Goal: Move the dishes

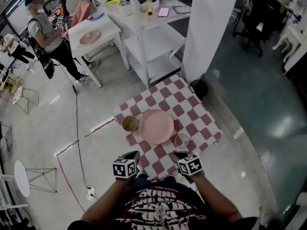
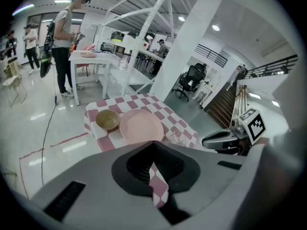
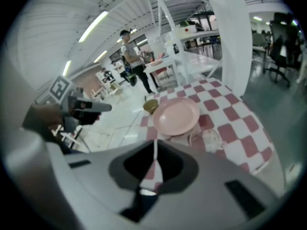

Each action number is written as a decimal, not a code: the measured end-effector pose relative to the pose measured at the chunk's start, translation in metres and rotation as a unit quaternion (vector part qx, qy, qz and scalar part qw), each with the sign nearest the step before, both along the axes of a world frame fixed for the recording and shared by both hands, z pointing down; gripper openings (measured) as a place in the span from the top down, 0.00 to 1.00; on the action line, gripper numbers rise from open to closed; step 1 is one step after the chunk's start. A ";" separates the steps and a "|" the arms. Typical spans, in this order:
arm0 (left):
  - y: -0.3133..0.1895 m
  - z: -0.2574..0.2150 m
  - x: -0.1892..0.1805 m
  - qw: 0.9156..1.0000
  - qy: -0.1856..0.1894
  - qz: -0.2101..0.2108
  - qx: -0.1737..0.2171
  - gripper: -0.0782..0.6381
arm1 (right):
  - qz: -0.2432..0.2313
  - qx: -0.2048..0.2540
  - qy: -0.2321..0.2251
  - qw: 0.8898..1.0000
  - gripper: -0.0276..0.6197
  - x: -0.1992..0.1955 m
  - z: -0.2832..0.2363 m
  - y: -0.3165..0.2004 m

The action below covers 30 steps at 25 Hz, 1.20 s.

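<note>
Now, left tool [image 1: 130,155] and right tool [image 1: 181,154], jaws together, near empty pink plate [image 1: 156,127], empty brown bowl [image 1: 130,123], clear glass [image 1: 181,140].

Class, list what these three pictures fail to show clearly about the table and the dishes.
1. Clear glass beside the pink plate: too small in the head view, blurred in the right gripper view; upright or tipped, cannot tell.
2. Near edge of the table: head view, partly covered by the left gripper and right gripper.
3. Items on the white shelf: head view, too small to name.
</note>
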<state>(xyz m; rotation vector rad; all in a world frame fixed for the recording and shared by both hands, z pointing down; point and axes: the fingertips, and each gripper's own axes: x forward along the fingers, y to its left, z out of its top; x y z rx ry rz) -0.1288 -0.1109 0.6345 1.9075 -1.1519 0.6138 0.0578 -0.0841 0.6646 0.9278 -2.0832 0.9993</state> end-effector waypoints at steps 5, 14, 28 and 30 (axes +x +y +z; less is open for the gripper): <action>-0.021 0.014 -0.007 0.998 0.010 0.070 0.002 0.85 | 0.088 -0.012 0.014 0.996 0.89 -0.009 -0.003 0.006; -0.044 0.036 0.012 0.985 0.050 0.165 -0.032 0.85 | 0.309 0.015 0.003 0.951 0.62 0.026 -0.024 0.006; -0.038 0.025 -0.026 0.996 -0.046 0.040 -0.061 0.85 | 0.357 -0.172 -0.030 0.917 0.61 0.113 0.136 -0.042; -0.033 0.020 -0.026 0.997 -0.060 0.016 -0.052 0.85 | 0.322 -0.187 -0.013 0.928 0.69 0.113 0.152 -0.049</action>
